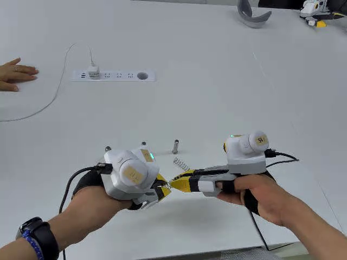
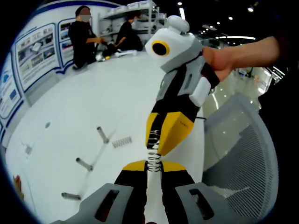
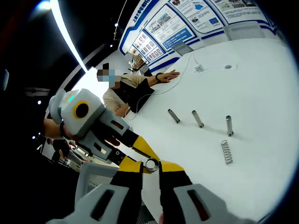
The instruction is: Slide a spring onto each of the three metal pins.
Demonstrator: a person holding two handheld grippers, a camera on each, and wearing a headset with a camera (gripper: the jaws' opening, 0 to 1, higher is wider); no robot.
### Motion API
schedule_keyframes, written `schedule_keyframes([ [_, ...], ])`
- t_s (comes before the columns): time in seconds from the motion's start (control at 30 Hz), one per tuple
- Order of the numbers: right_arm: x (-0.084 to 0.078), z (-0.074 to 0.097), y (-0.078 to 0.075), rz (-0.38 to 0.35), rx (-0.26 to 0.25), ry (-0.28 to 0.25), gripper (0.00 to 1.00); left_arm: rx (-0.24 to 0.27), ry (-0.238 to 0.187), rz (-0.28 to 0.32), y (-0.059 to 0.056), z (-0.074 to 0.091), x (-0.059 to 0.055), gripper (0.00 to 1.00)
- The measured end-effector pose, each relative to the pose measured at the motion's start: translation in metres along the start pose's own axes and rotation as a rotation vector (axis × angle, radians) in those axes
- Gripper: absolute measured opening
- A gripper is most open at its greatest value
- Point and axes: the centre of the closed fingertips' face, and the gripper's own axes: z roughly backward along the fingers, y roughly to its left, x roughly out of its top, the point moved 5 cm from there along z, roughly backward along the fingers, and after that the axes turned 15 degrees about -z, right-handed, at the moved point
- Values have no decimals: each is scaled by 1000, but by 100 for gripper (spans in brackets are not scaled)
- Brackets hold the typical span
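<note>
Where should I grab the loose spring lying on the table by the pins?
Probably near one end of the loose spring, coming straight down with jaws across its coils. It lies on its side on the table, apart from the nearest pin, so its flanks are open and the other end stays free.

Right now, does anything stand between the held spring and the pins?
Only a loose spring, lying flat between the held spring and the nearest pin. Above it, the way looks free.
</note>
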Motion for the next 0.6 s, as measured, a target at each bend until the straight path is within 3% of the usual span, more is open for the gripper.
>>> schedule_keyframes([
  [0.3, 6, -3, 4, 78, -10, 81, 14, -6, -24, -21, 0, 1, 3, 10],
  [0.6, 5, -2, 9, 235, -27, 235, 13, -38, -51, -41, -3, 1, 6, 10],
])
